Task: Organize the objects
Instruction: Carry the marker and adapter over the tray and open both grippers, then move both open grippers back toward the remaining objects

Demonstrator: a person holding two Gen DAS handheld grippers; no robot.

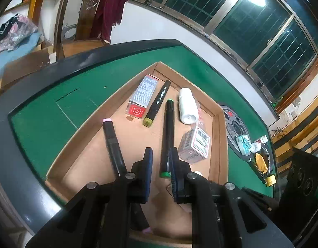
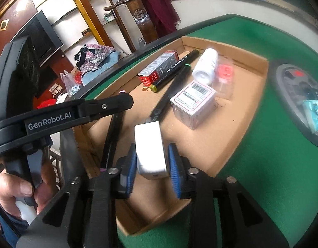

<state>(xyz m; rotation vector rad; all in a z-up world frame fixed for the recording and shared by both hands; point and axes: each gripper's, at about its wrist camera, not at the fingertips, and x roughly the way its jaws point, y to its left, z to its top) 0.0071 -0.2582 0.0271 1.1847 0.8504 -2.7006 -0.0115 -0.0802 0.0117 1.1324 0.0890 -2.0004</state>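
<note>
A shallow cardboard tray (image 1: 86, 132) lies on the green table. In it are a pink-capped marker (image 1: 112, 142), a yellow-capped marker (image 1: 157, 103), a green-capped marker (image 1: 169, 119), a red-and-grey box (image 1: 143, 95), a white bottle (image 1: 186, 107) and a barcoded white box (image 1: 195, 144). My left gripper (image 1: 161, 148) hovers over the green-capped marker's near end with only a narrow slot between its jaws, gripping nothing. A white block (image 2: 150, 144) stands on the tray floor between the jaws of my right gripper (image 2: 152, 150). It is close against the left pad, and a thin gap shows at the right pad.
A round grey dish (image 1: 235, 128) with a teal packet (image 1: 243, 144) and small bottles sits right of the tray. The table has a raised black rim (image 1: 55, 72). A hand (image 2: 16, 188) holds the left gripper's handle. A wooden chair (image 1: 86, 20) stands beyond the table.
</note>
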